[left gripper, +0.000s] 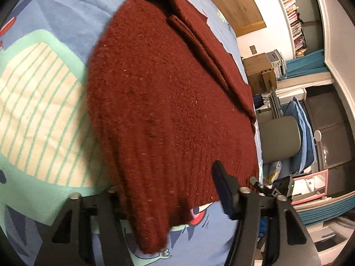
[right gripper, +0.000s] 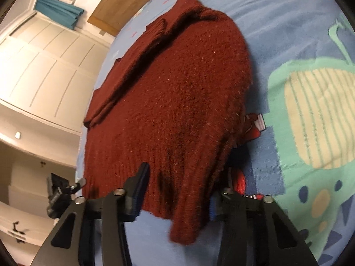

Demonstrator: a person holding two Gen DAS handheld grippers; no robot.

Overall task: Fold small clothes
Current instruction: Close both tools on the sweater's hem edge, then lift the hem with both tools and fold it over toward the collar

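Looks like the time to fold the bottom half up over the top half. Keep a firm pinch on both bottom corners. Lift them together, at the same height, so the edge stays straight. Carry the hem slowly away toward the neck and lay it down even with the top. Go gently with such thick, fuzzy wool, since it can slip out or bunch up. Watch the sleeve [left gripper: 199,44] tucked along one side, so as not to drag it loose. Let go only once the cloth lies flat.

Lying spread on the bed [left gripper: 55,11]: the dark red sweater [left gripper: 166,88], neck end far away, ribbed hem close to both cameras. Under it, a blue sheet with a green and cream whale print.

Left gripper [left gripper: 165,181]: set right at the hem, about half closed, with a lump of hem between its fingers. One finger resting on top of the wool, the other hidden behind it. Seems to be pinching the cloth, with one corner hanging down loose in front.

Right gripper [right gripper: 186,177]: same story at the hem on the other side. Narrowed around a bunch of hem, one finger on top, one tucked behind. Seems to be holding too, with the nearby edge raised a little off the sheet.
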